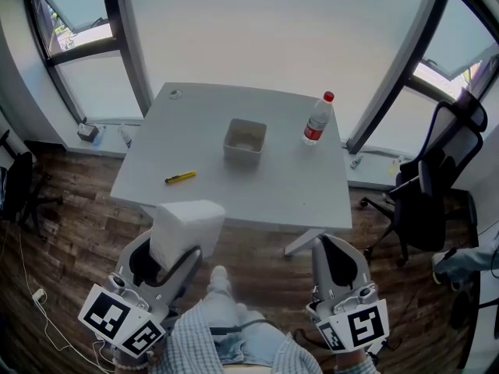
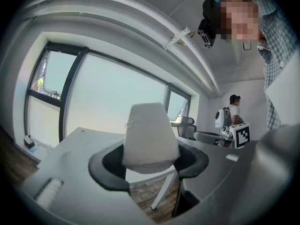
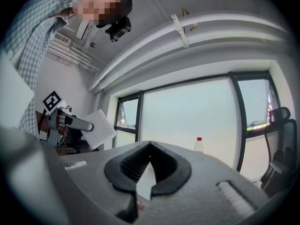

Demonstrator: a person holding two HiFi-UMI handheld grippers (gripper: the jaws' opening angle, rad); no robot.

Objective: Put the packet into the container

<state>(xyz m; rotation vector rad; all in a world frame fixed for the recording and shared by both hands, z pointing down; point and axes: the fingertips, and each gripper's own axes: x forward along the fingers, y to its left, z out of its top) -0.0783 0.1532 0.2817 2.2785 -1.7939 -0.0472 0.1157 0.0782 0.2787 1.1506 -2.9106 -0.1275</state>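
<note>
We are holding the packet (image 1: 189, 223) in the left gripper (image 1: 165, 259), whose fingers (image 2: 106, 166) are standing fairly wide and pressing on the packet's lower part from both sides. The packet is showing as a plain white, soft-looking block with rounded corners. In the left gripper view (image 2: 149, 136) it is standing upright and rising well past the fingers, with a faint crease on its left edge. We are seeing only plain white on the faces turned to us. It is hanging just short of the near edge of the white table (image 1: 273, 189), over the wooden floor (image 1: 70, 224), and well apart from the container (image 1: 245, 142). The container is sitting open-topped near the middle of the table, a pale grey square tub. To its right a clear bottle (image 1: 317, 120) with a red cap is wearing a red label whose writing is too small for us to read. A small yellow tool (image 1: 180, 178) is lying to the container's left. The right gripper (image 1: 341, 249) is hovering level beside our knee, its fingers (image 3: 127, 167) meeting at the tips with nothing between them. Both grippers are carrying cubes (image 1: 117, 319) with black-and-white square patterns, which are not spelling any words.
</note>
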